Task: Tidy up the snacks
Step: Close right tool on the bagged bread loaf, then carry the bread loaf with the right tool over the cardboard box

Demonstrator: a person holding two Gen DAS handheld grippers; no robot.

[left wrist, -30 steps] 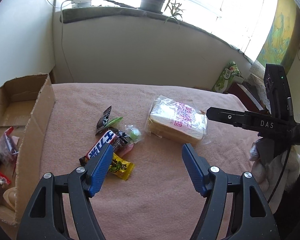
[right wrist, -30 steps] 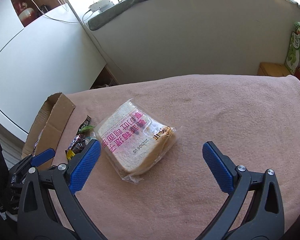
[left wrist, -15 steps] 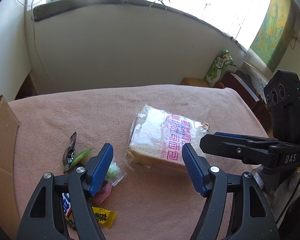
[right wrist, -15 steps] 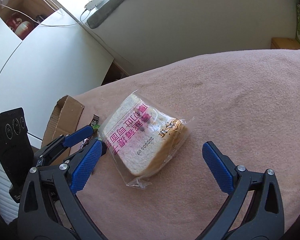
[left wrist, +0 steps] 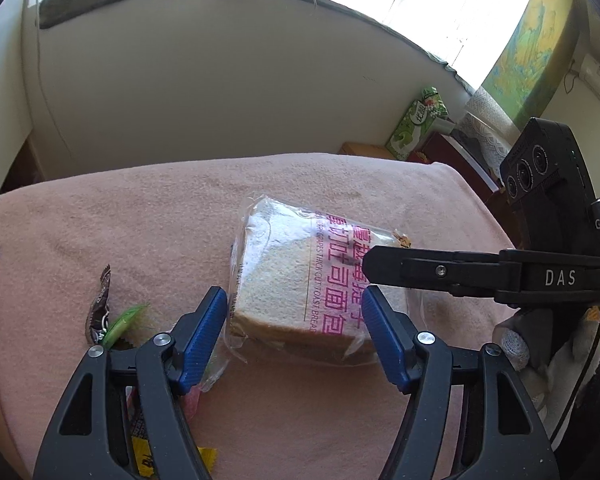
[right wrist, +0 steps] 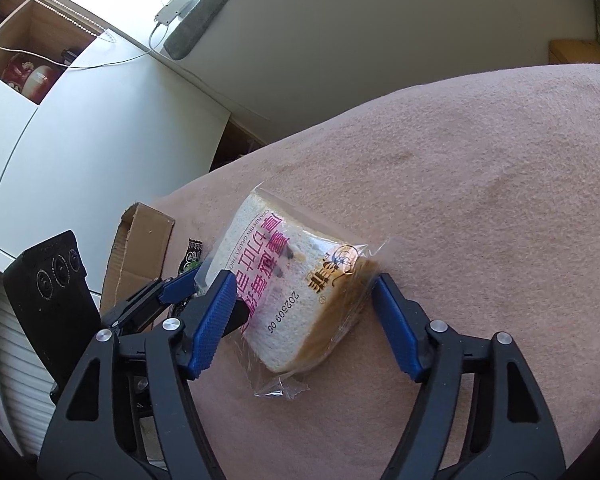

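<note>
**Both tongs closing on the bread**

The bread (right wrist: 296, 280) lies on the pink surface (right wrist: 480, 184), between the jaws of my right tongs (right wrist: 300, 312), which are closing; I cannot tell if the pads press yet. My left tongs (left wrist: 294, 336) straddle its near edge, narrowing slightly, untouching. It's light, squashy, in slippery film, so I'd pinch the crust sides gently.

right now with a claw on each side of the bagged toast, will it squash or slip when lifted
The bagged toast is probably soft: thick slices in thin film, so the closing right claw could dent it. The loose, glossy wrapper likely slides and crinkles before the bread itself is gripped. It seems light for its bulk, lying flat on the pink cloth, unlikely to roll.
</note>
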